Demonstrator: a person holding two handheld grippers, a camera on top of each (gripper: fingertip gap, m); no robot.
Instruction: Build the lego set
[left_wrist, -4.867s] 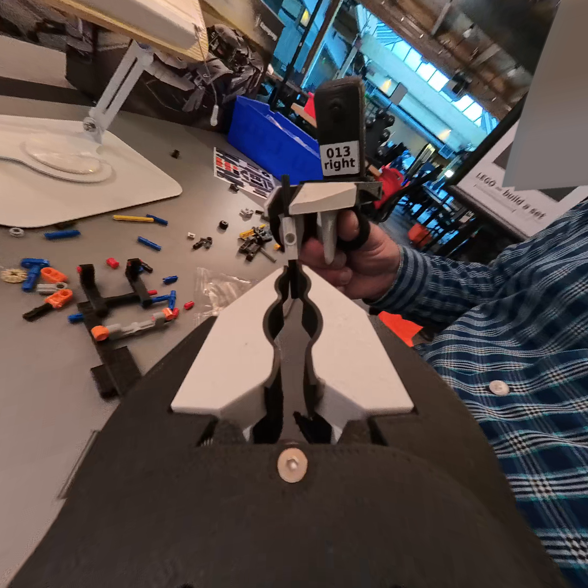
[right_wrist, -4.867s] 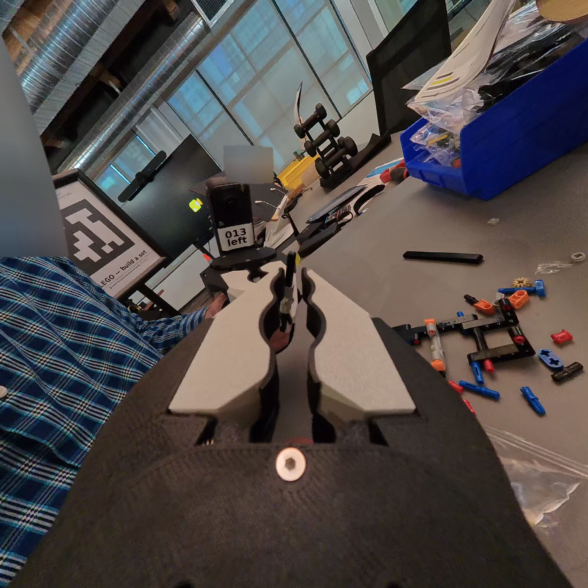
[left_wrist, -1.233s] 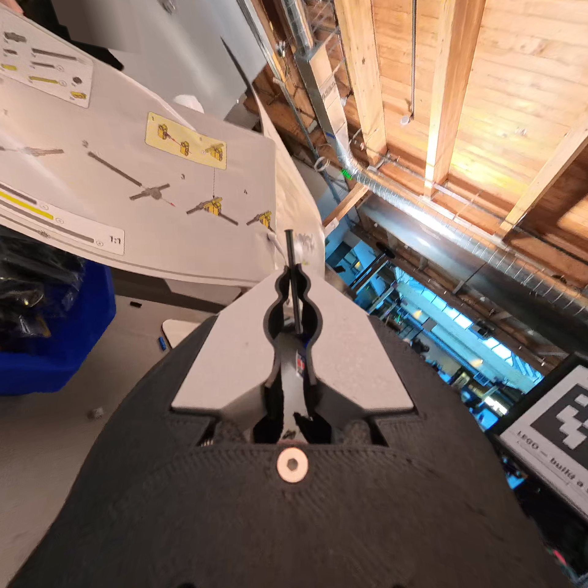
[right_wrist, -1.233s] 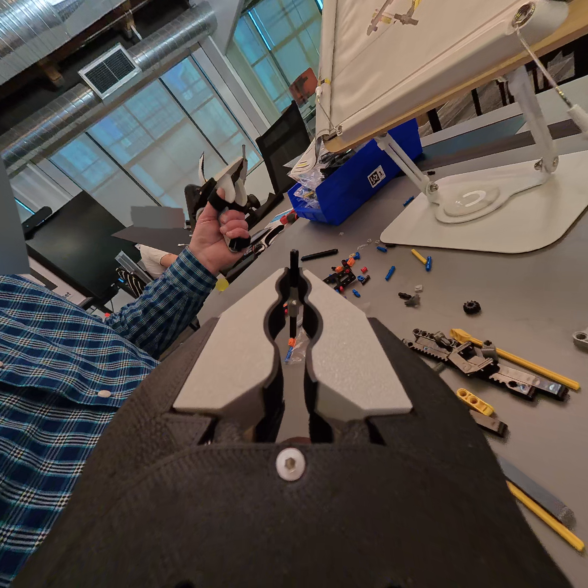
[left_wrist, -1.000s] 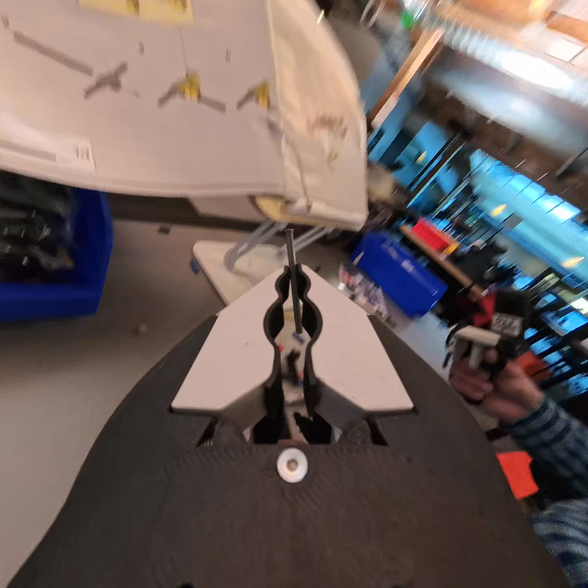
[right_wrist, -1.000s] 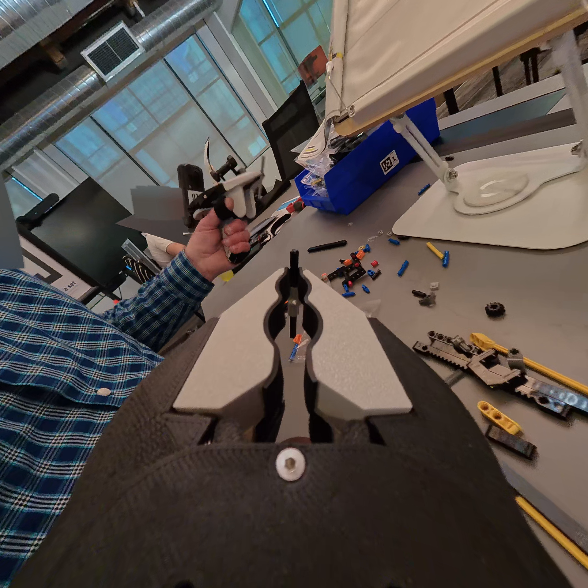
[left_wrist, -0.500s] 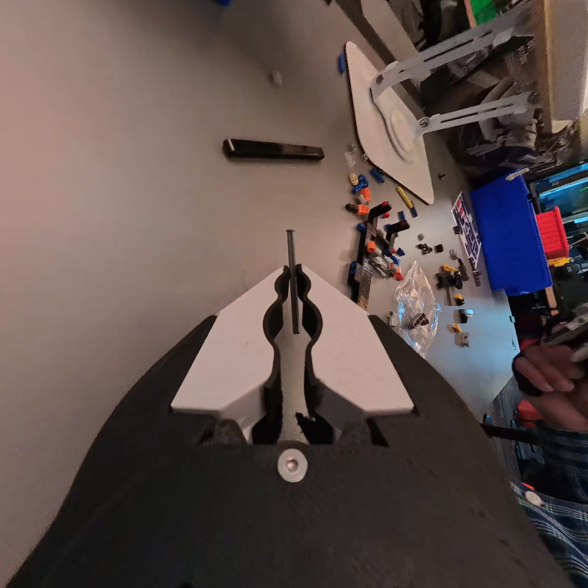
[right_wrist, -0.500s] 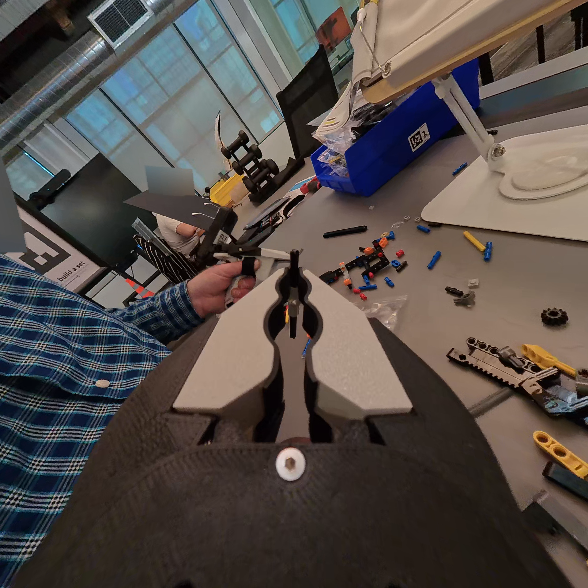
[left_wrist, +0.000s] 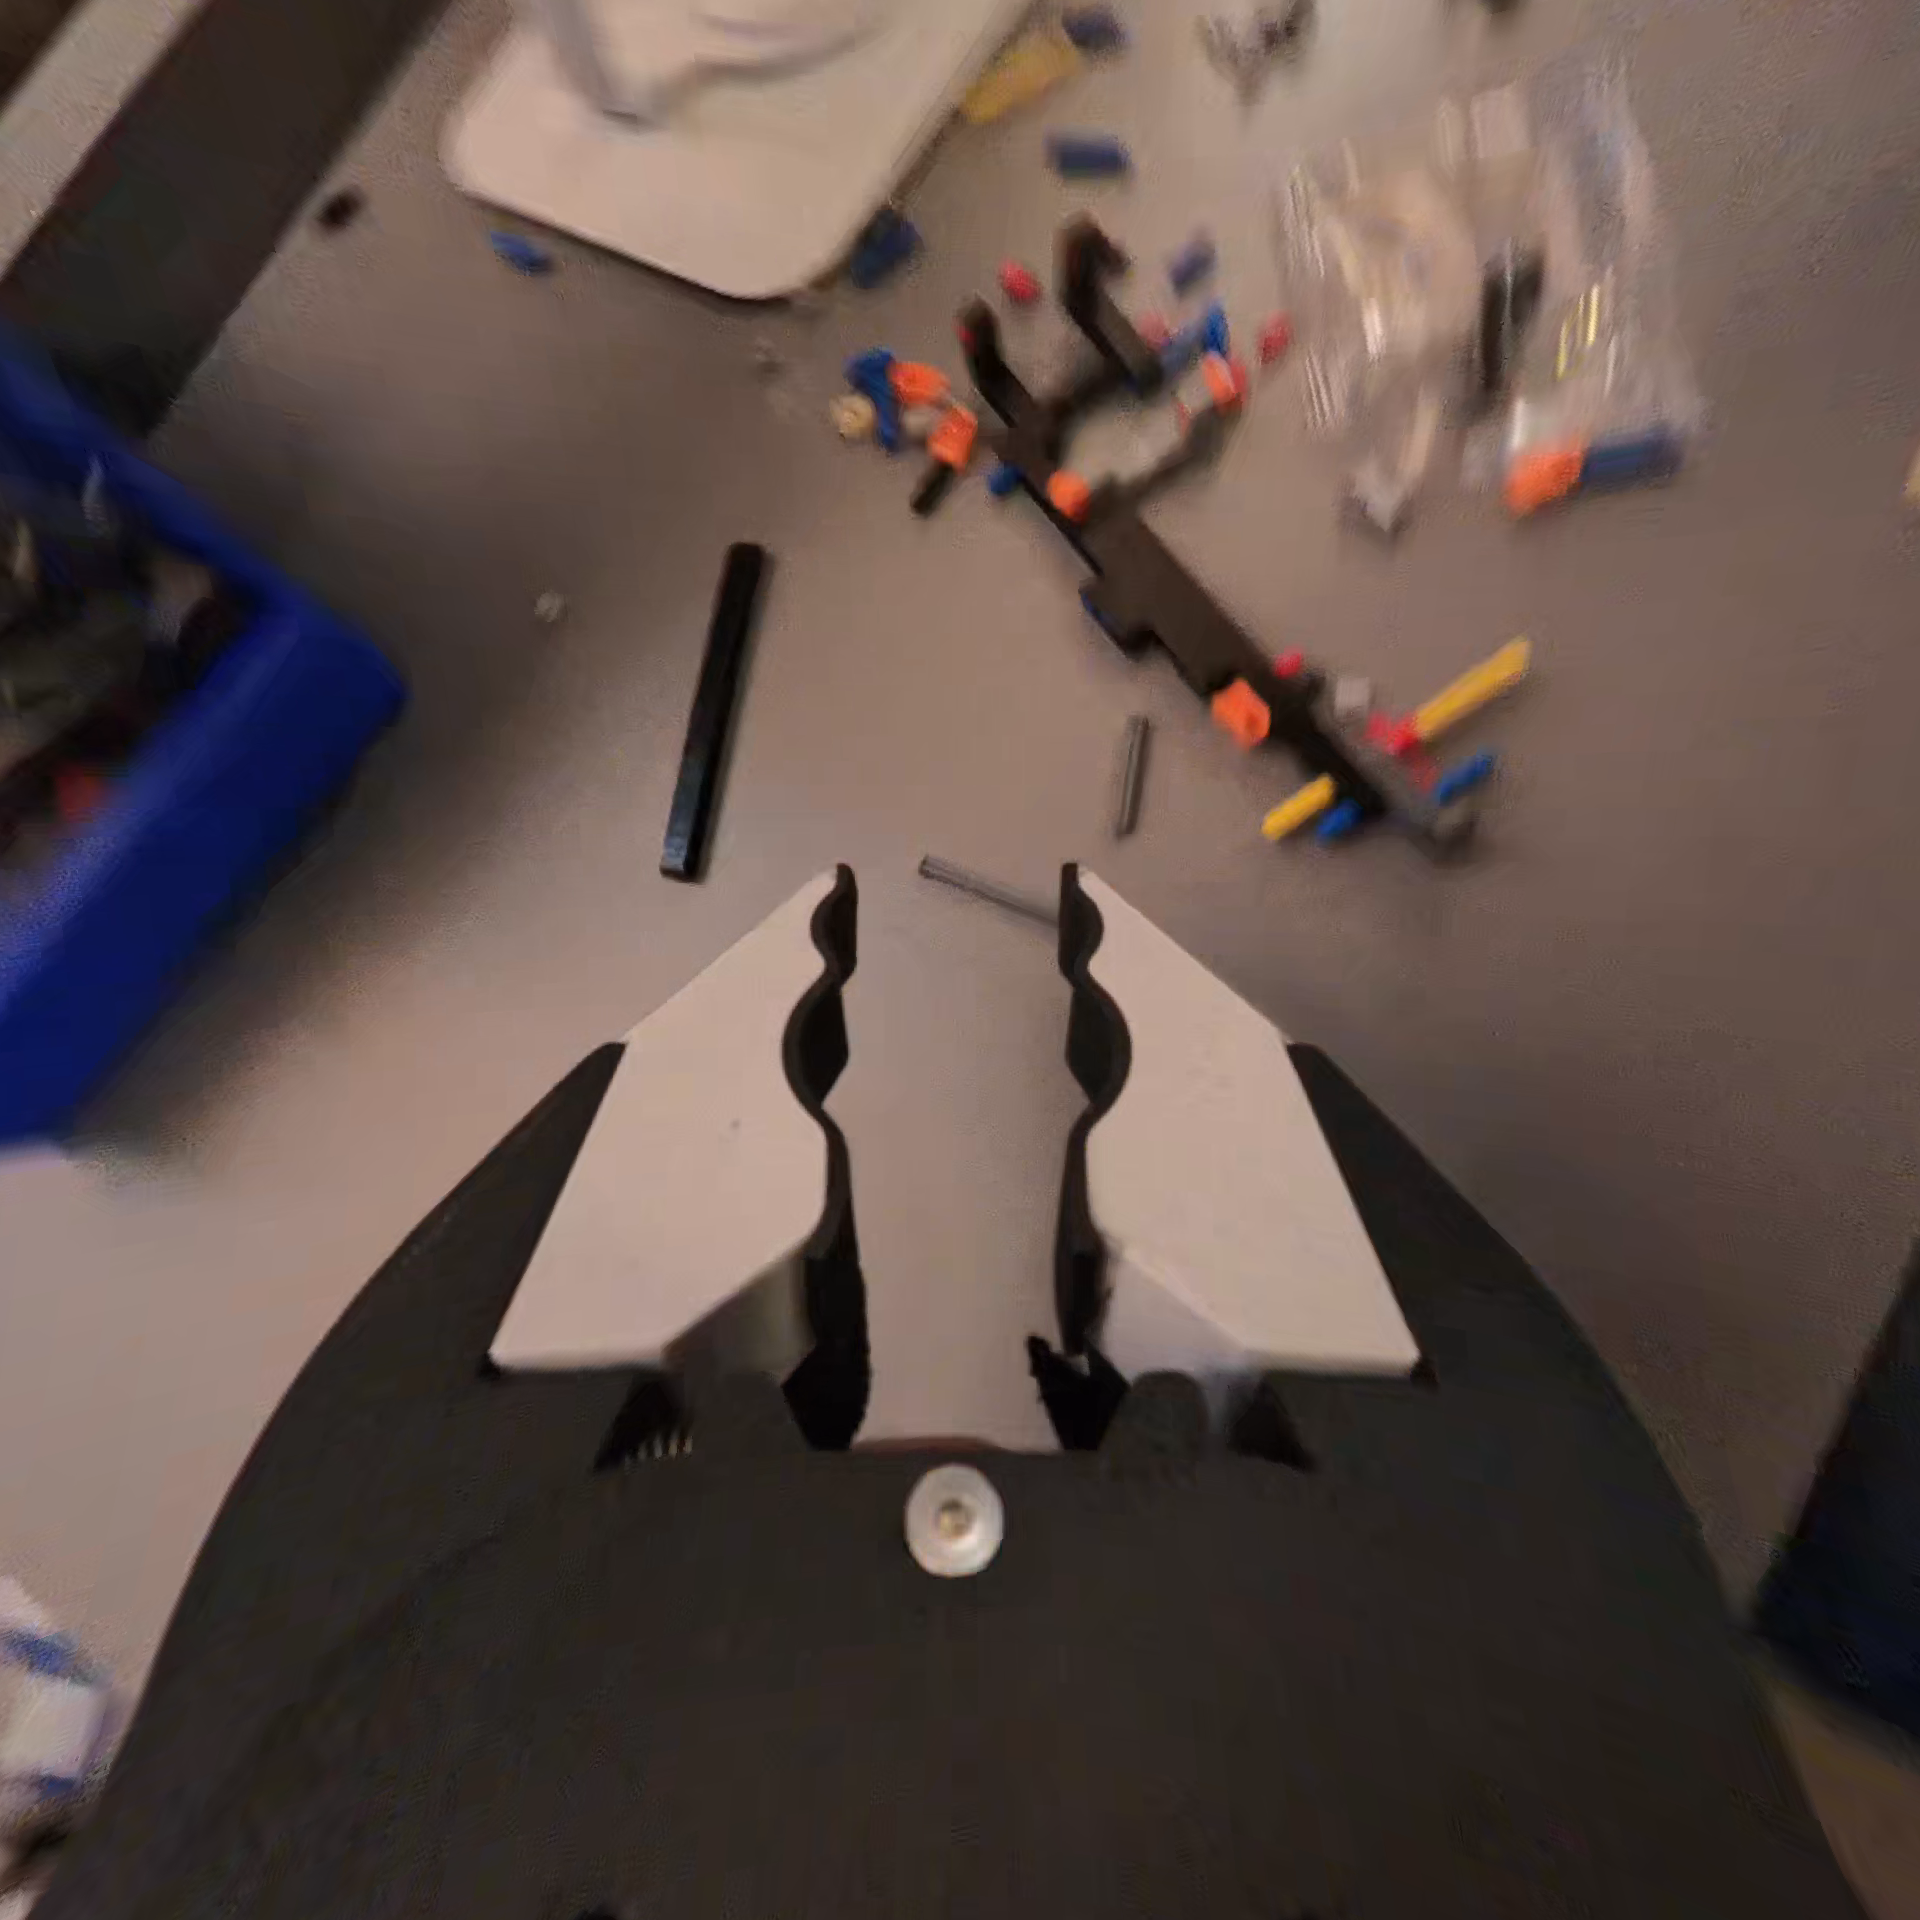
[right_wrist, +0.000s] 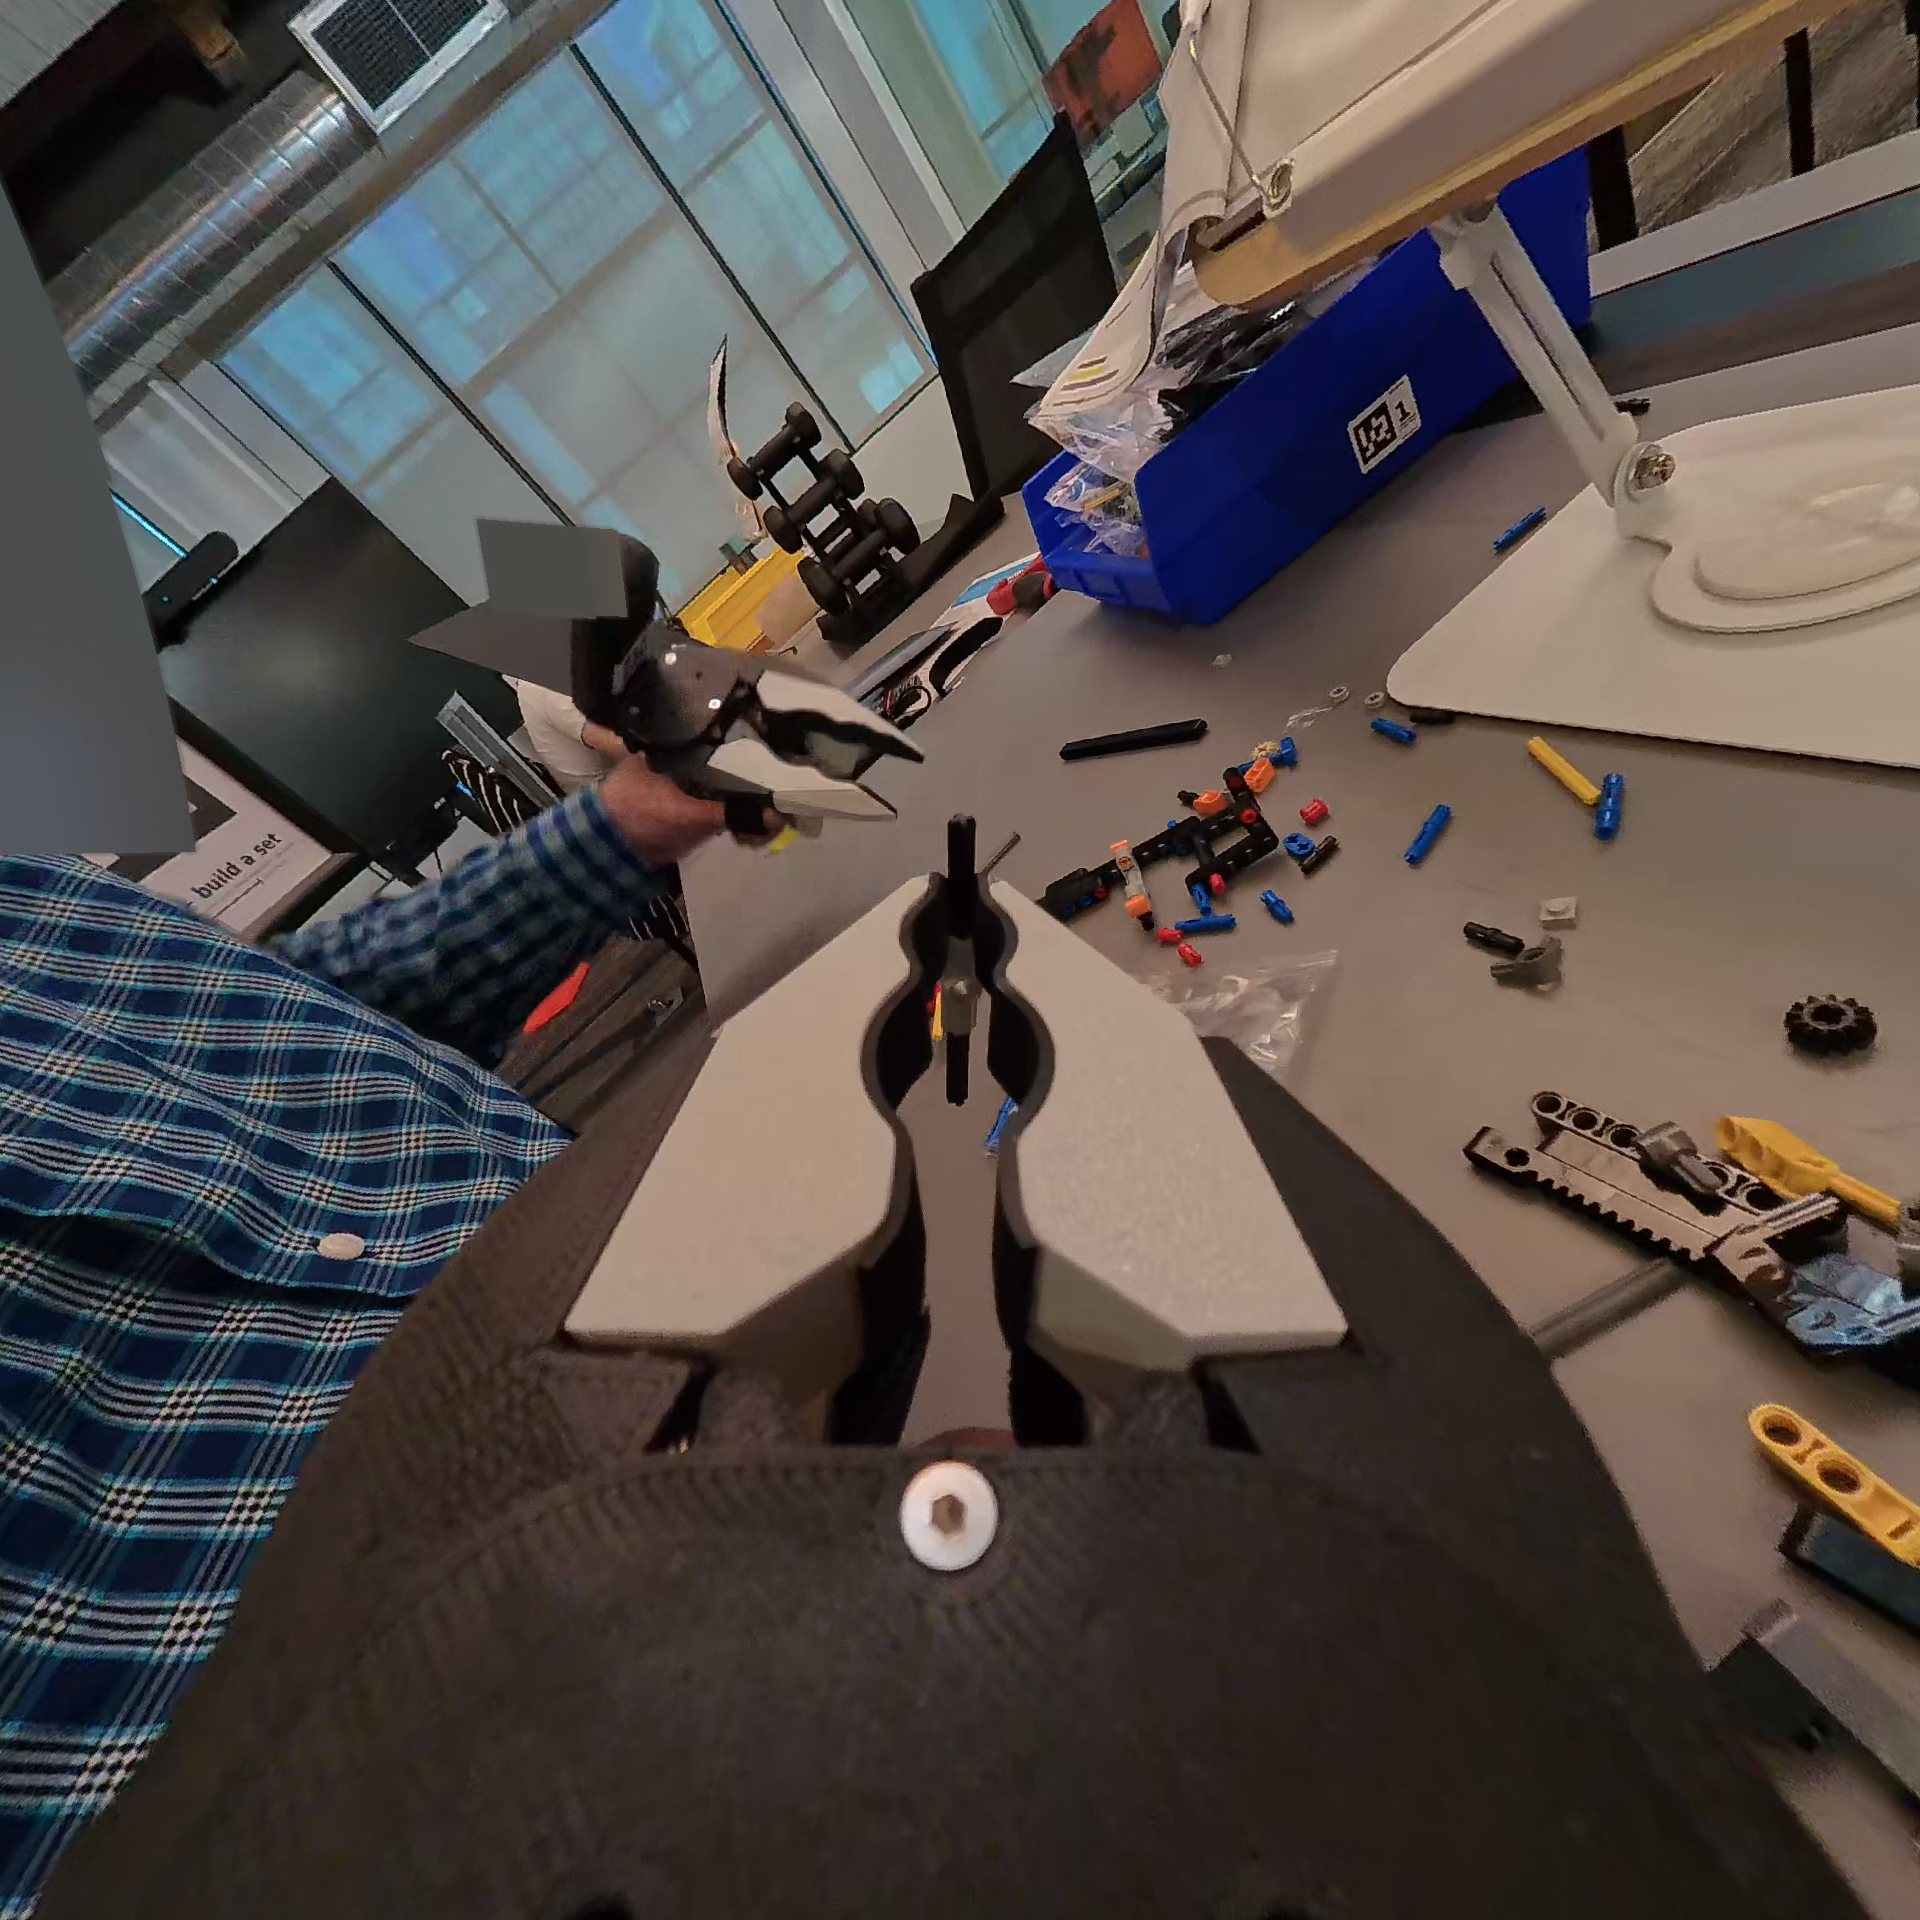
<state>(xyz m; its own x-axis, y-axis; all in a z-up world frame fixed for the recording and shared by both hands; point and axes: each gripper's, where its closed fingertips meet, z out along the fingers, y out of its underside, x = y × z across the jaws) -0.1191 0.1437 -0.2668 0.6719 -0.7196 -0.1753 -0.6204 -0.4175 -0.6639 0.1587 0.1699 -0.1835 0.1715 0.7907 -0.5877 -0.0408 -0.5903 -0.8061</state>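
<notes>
Grey surface (left_wrist: 436, 582) carried everything: a blue bin (right_wrist: 1299, 457) at the far side, a white stand base (right_wrist: 1662, 665), and a black frame assembly (right_wrist: 1195, 847) among scattered blue, red and orange pins. Nearer the right gripper lay a toothed grey assembly (right_wrist: 1662, 1195). The left gripper (left_wrist: 956, 883) hung over the surface with its jaws apart, a thin grey axle (left_wrist: 987, 894) lying just beyond them. The right gripper (right_wrist: 956, 894) was clamped on a black axle (right_wrist: 958, 852) carrying a small grey connector.
</notes>
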